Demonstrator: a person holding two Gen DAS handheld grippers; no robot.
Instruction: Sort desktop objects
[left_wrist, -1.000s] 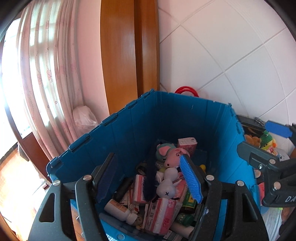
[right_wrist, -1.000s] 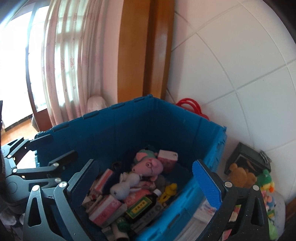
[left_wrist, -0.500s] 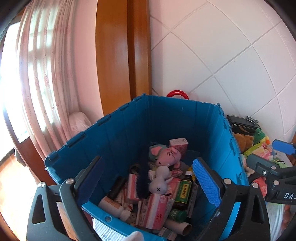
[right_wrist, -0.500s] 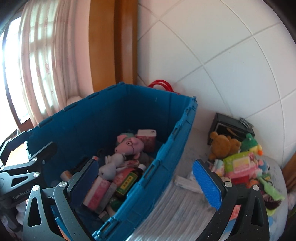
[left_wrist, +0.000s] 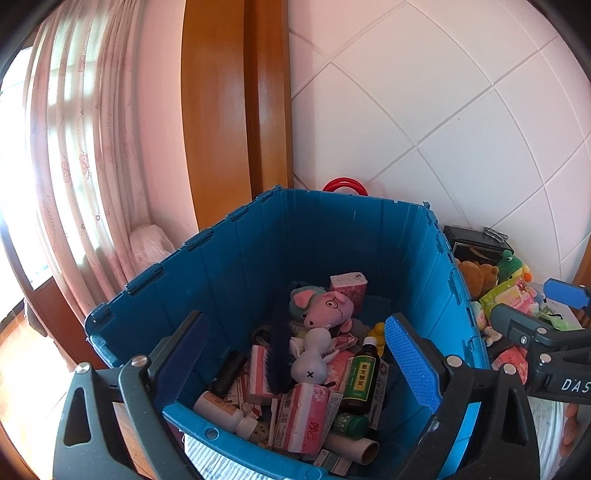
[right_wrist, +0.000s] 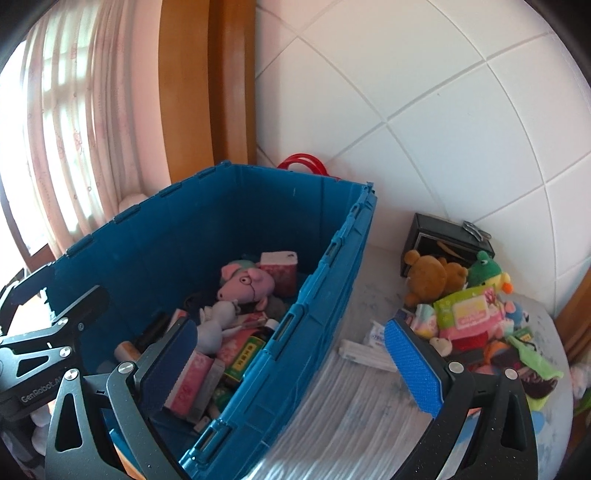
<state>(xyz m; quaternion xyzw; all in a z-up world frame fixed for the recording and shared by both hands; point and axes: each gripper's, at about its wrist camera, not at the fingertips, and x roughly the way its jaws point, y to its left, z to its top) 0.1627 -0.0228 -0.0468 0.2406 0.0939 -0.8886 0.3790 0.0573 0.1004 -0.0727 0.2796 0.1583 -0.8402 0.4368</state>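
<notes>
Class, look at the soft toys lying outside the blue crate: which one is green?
The frog toy, at the far end of the pile near the black box. The teddy bear beside it is brown, and only the frog has a green head with bulging eyes.

Both wrist cameras look down at an angle, close over the crate (left_wrist: 314, 236); the right view sits rightward, adding the toys (right_wrist: 469, 310).

White tiled wall (left_wrist: 443, 122), wooden door frame (left_wrist: 236, 110), sunlit pink curtain (left_wrist: 85, 129) left.

Dark grey tongs (left_wrist: 295, 365), blue ribbed pads (left_wrist: 412, 363), silver screws
</notes>
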